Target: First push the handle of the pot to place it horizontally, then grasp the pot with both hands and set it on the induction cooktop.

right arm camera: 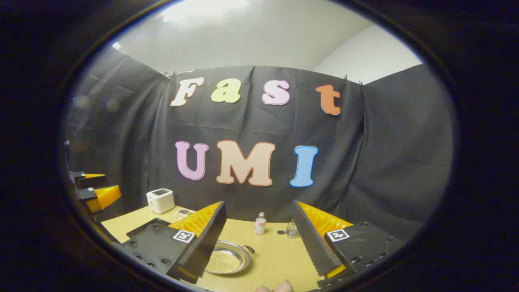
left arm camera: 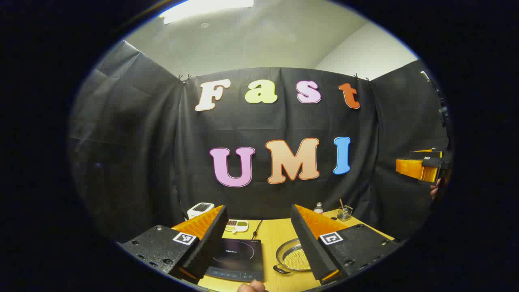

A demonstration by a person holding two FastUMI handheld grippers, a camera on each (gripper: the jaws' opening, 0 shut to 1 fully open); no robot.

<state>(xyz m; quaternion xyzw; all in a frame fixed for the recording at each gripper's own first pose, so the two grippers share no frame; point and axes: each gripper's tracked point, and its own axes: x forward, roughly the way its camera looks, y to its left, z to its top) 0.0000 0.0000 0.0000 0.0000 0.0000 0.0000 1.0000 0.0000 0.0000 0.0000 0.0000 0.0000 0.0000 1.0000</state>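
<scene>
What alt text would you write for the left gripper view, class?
An open gripper hovers above a yellow table, with a black induction cooktop between its fingers and a metal pot just to the right. A second gripper hangs at the far right.

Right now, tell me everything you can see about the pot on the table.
The pot is a shallow, round, silvery pan that looks like metal, with a wide rim and small dark loop handles at its sides. Its bottom looks finely dotted or meshed. It sits upright on the yellow table, to the right of the black induction cooktop in the left gripper view, not on it. Nothing grips it; both sets of jaws stand open above.
</scene>
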